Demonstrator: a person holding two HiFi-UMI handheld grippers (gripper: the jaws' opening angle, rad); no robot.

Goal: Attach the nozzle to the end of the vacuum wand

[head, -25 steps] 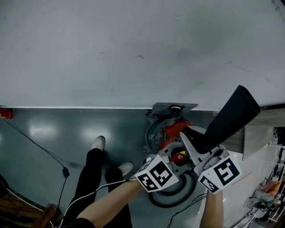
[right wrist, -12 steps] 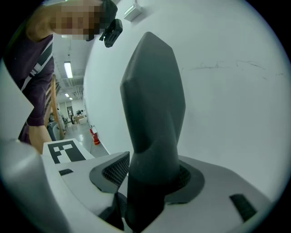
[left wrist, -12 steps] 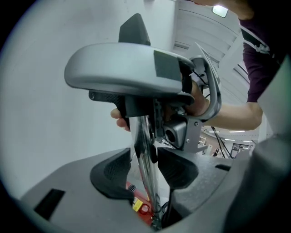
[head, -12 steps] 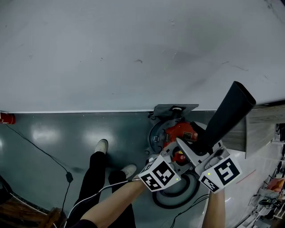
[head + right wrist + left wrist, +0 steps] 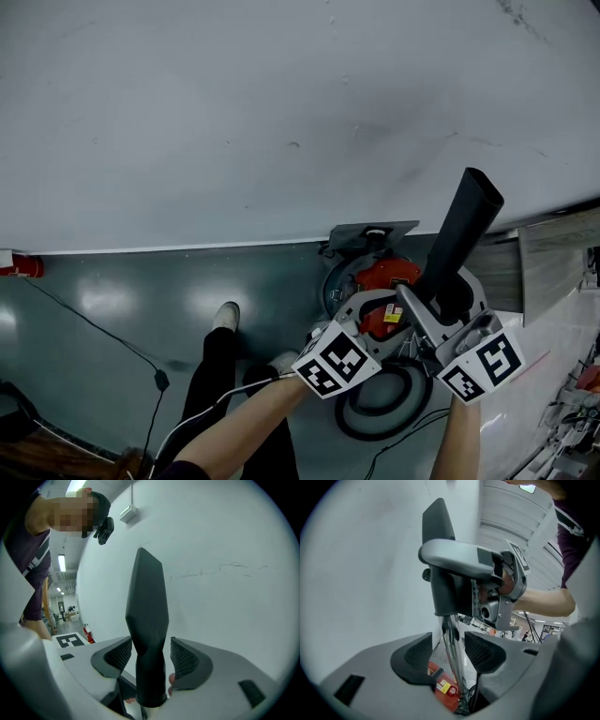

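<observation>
Release step: nozzle (image 5: 147, 602) looks seated on the top end of the wand (image 5: 455, 670); left hand-held gripper (image 5: 449, 652) and right hand-held gripper (image 5: 151, 657) are both opening, pads clear of wand and nozzle respectively; next, presumably, withdraw both without jarring the joint.

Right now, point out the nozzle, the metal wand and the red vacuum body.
nozzle (image 5: 149, 620): right gripper view, middle of its black body.
metal wand (image 5: 453, 653): left gripper view, shiny tube below the black collar.
red vacuum body (image 5: 384, 275): head view, its red top.
</observation>
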